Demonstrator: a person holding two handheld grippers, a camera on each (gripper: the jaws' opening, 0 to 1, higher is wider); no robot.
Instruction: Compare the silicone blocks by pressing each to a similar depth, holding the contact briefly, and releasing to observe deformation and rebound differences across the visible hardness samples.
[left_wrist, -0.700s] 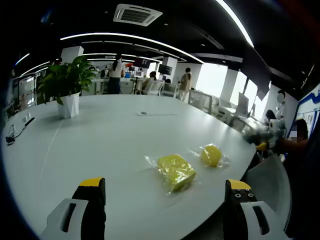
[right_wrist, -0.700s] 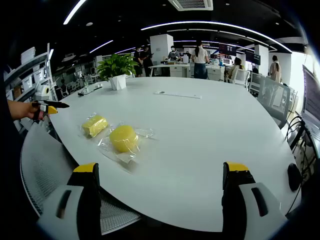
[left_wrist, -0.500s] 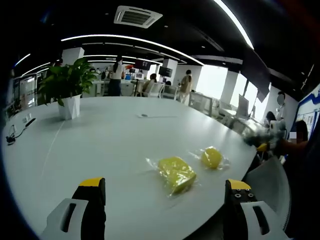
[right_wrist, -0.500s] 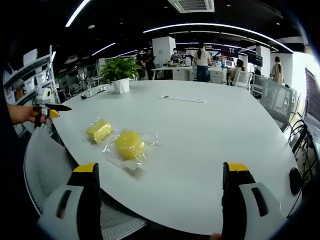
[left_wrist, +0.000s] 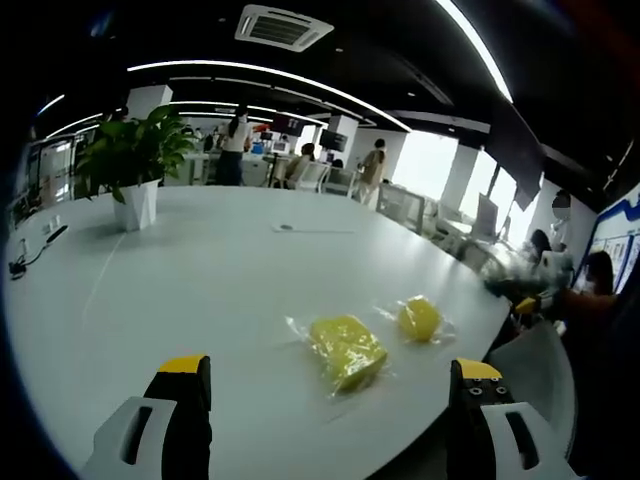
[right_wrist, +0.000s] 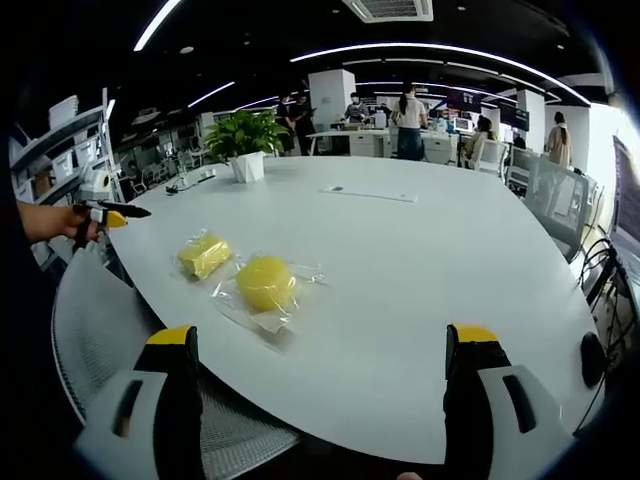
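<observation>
On table edge: two bagged yellow blocks, side by side near the rim of the white table (left_wrist: 200, 270), apart from each other.
Square block: (left_wrist: 347, 349) in the left gripper view, (right_wrist: 203, 254) in the right gripper view; long axis runs obliquely across the left gripper's line of sight.
Round block: (left_wrist: 419, 318) in the left gripper view, (right_wrist: 265, 282) in the right gripper view.
Left gripper: (left_wrist: 330, 420) jaws spread wide, holding nothing; square block lies ahead, between the jaw lines, nearer than the round block.
Right gripper: (right_wrist: 325, 415) jaws spread wide, holding nothing; round block lies ahead and left of centre, nearer than the square block.
Contact: none; both grippers stand clear of the blocks.
Pairing judged: left to square, right to round.
Background: plant (left_wrist: 130, 160), people at desks.
</observation>
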